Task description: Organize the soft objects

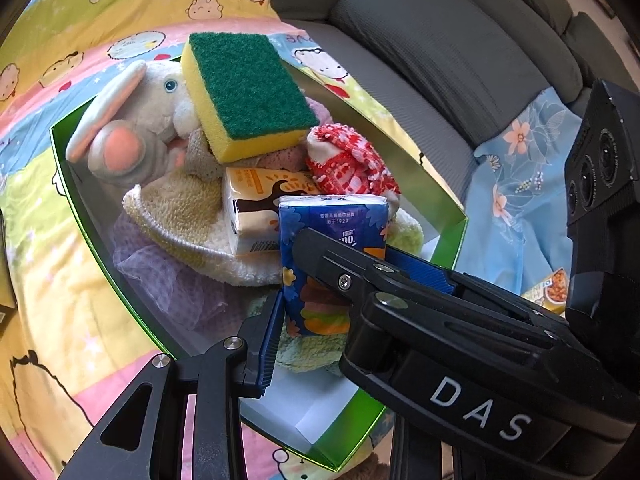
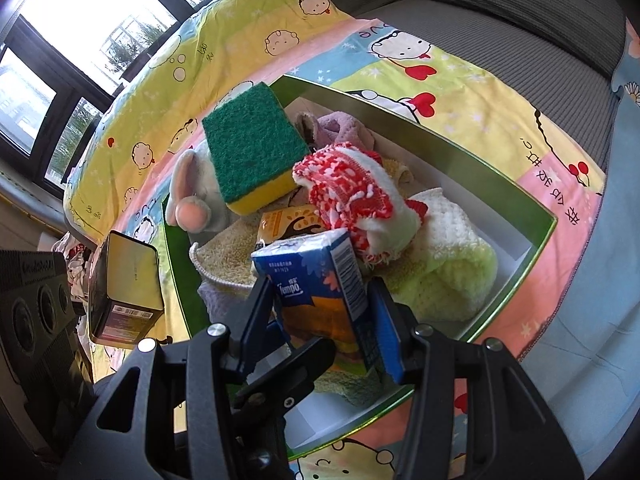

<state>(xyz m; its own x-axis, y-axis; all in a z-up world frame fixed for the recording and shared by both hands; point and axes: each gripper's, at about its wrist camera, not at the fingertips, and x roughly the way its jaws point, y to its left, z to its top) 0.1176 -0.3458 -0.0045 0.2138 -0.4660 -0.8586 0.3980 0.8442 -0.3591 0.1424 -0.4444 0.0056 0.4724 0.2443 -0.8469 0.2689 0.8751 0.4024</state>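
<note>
- Two grippers clamp one blue tissue pack (image 1: 332, 240) from different sides, above the near end of the green box (image 1: 456, 240).
- Left gripper (image 1: 320, 300): pads pressed on the pack's narrow sides; the right gripper's black finger crosses in front of the pack in this view.
- Right gripper (image 2: 316, 316): blue pads (image 2: 386, 332) closed on the pack's broad faces; the pack stands upright, slightly tilted.
- Box contents: a plush elephant (image 1: 136, 128) at the far left, a green-and-yellow sponge (image 1: 248, 96) lying on top of the pile, a red-and-white sock (image 1: 348, 160) beside it, an orange tissue pack (image 1: 260, 208) just behind the blue one, towels (image 1: 180, 208) beneath.
- The box rests on a cartoon-print sheet (image 1: 60, 200) spread on a grey sofa (image 1: 440, 40).
- A dark tin (image 2: 124, 284) stands left of the box, outside it.
</note>
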